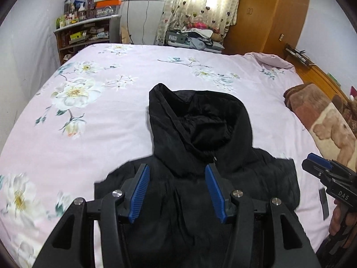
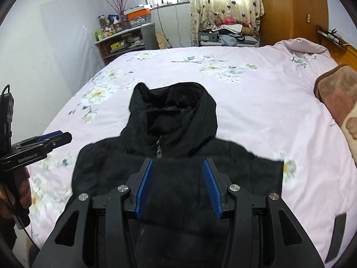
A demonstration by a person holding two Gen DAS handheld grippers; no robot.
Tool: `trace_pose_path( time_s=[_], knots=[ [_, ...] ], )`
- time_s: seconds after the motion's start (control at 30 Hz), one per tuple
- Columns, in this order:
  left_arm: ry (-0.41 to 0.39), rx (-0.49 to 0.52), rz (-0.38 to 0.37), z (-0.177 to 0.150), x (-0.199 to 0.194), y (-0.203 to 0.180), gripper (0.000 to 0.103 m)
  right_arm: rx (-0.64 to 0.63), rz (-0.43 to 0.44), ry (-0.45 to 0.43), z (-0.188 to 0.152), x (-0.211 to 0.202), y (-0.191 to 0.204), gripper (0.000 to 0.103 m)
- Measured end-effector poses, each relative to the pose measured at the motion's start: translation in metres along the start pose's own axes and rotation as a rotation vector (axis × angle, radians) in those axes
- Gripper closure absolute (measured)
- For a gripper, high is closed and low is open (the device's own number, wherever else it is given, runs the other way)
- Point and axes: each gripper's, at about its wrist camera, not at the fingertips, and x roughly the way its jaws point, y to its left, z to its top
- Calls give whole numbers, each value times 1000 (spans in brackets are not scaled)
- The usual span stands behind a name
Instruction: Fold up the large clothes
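A black hooded padded jacket (image 1: pixel 200 134) lies on the bed with its hood pointing away from me; it also shows in the right wrist view (image 2: pixel 174 134). Its sleeves appear folded in, so the body is a narrow block. My left gripper (image 1: pixel 177 169) is open and empty, held above the jacket's chest, left of the zip. My right gripper (image 2: pixel 177 164) is open and empty above the chest just below the zip pull (image 2: pixel 158 150). The right gripper also shows at the right edge of the left wrist view (image 1: pixel 316 160), the left gripper at the left edge of the right wrist view (image 2: pixel 55 137).
The bed has a pink floral cover (image 1: pixel 89 116). A brown bear-print blanket (image 1: pixel 321 120) lies at its right side. A cluttered shelf (image 1: pixel 84 31), a pile of clothes (image 1: pixel 196 33) under the curtain and a wooden wardrobe (image 1: pixel 267 15) stand behind.
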Motion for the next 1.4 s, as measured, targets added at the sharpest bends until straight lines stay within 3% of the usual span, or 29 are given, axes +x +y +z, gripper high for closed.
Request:
trace_pose_path(
  time_s=[0.4, 0.6, 0.67, 0.7, 0.73, 0.77, 0.8, 0.87, 1.13, 1.27, 1.4],
  knots=[
    [77, -57, 31, 67, 136, 20, 49, 60, 15, 64, 81, 133, -49, 57],
    [127, -67, 69, 72, 200, 24, 49, 80, -10, 106, 101, 197, -71, 57],
    [139, -71, 50, 71, 212, 22, 62, 80, -12, 125, 104, 213, -75, 57],
    [147, -74, 36, 70, 216, 21, 76, 82, -7, 133, 105, 219, -76, 57],
    [153, -78, 27, 68, 219, 19, 89, 89, -4, 142, 105, 224, -77, 63],
    [149, -80, 25, 69, 220, 19, 91, 92, -4, 142, 105, 225, -76, 75],
    [137, -78, 17, 67, 216, 17, 95, 91, -5, 145, 105, 227, -76, 88],
    [91, -67, 12, 67, 201, 16, 98, 80, -16, 133, 102, 220, -72, 91],
    [-82, -116, -95, 54, 89, 19, 99, 87, 32, -13, 86, 121, -58, 92],
    [-152, -109, -153, 27, 27, 9, 99, 116, 67, -73, 50, 58, -51, 92],
    [-159, -67, -158, -9, -12, 0, 99, 147, 76, -66, 3, 24, -47, 92]
  ],
)
